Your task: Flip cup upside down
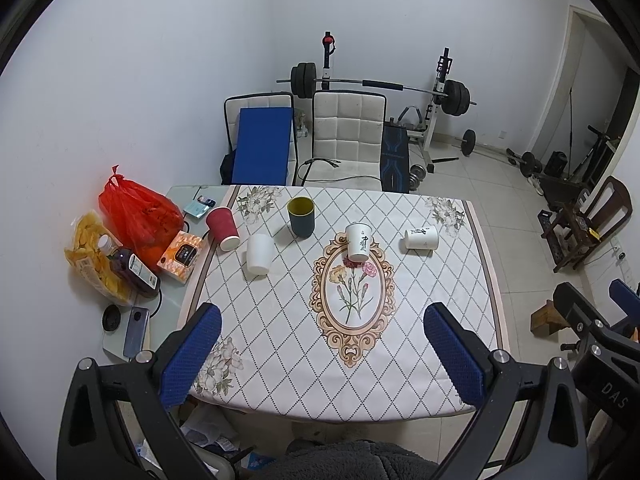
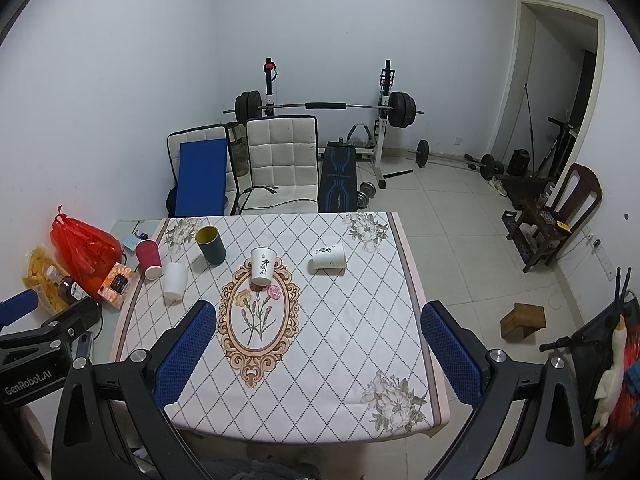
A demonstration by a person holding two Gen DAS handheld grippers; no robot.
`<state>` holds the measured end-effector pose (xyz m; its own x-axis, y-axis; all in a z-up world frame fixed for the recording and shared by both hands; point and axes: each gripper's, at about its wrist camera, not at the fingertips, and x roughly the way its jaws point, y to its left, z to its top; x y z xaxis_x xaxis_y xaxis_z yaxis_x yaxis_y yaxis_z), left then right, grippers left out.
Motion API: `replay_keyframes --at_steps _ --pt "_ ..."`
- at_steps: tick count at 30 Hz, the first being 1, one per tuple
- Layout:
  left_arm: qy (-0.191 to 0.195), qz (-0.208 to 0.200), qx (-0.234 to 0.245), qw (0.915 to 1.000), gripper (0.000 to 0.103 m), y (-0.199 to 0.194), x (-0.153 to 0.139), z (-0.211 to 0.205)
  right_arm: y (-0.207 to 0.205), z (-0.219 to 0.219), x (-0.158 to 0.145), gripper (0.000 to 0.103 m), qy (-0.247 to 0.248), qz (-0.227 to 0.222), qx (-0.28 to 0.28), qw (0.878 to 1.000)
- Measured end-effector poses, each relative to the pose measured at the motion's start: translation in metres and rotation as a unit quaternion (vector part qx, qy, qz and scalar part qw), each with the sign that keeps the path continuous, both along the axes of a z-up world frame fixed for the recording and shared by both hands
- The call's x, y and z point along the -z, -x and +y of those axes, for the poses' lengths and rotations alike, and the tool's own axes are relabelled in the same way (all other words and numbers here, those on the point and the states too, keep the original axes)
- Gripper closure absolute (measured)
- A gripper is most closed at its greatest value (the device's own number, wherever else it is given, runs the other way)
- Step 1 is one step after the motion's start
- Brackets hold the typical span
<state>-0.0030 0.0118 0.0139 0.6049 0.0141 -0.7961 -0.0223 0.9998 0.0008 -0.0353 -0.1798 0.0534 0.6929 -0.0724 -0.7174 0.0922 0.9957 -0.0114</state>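
Note:
Several cups stand on the patterned tablecloth (image 1: 280, 320). A dark green cup (image 1: 301, 217) with a yellow inside stands upright, mouth up. A red paper cup (image 1: 222, 228), a plain white cup (image 1: 259, 255) and a white printed cup (image 1: 358, 242) stand upside down. Another white printed cup (image 1: 421, 237) lies on its side at the right. All show in the right wrist view too, the green cup (image 2: 211, 245) among them. My left gripper (image 1: 320, 354) and right gripper (image 2: 318, 354) are open and empty, above the table's near edge.
Left of the cloth lie a red plastic bag (image 1: 136, 216), a snack bag (image 1: 94, 256), a bottle (image 1: 130, 268), an orange box (image 1: 181, 256) and a phone (image 1: 135, 334). Two chairs (image 1: 346, 136) and a barbell rack (image 1: 380, 88) stand behind the table.

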Motion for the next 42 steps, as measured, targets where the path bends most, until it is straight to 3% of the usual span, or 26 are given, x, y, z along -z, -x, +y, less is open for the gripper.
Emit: replay_keyframes --at_steps 12,17,23,28,36,42 --pt "-0.003 0.003 -0.004 1.0 0.0 -0.005 0.0 -0.005 -0.001 -0.001 0.001 0.0 -0.003 0.001 -0.003 1.0" --pt "-0.02 0.02 -0.013 0.9995 0.0 -0.021 0.024 -0.021 -0.01 -0.009 0.021 0.0 -0.01 0.023 0.001 1.0" --pt "-0.03 0.073 -0.012 0.9968 0.0 -0.044 0.085 -0.043 -0.035 -0.032 0.081 0.0 -0.013 0.083 0.009 0.996" --pt "-0.026 0.102 -0.015 0.9943 0.0 -0.067 0.13 -0.056 -0.057 -0.055 0.149 0.0 -0.002 0.139 0.012 0.99" --pt "-0.039 0.139 -0.006 0.9895 0.0 -0.117 0.181 -0.068 -0.095 -0.078 0.251 0.0 0.017 0.215 0.02 0.976" --pt "-0.043 0.169 0.003 0.9847 0.0 -0.167 0.217 -0.069 -0.131 -0.083 0.307 0.0 0.022 0.266 0.035 0.963"
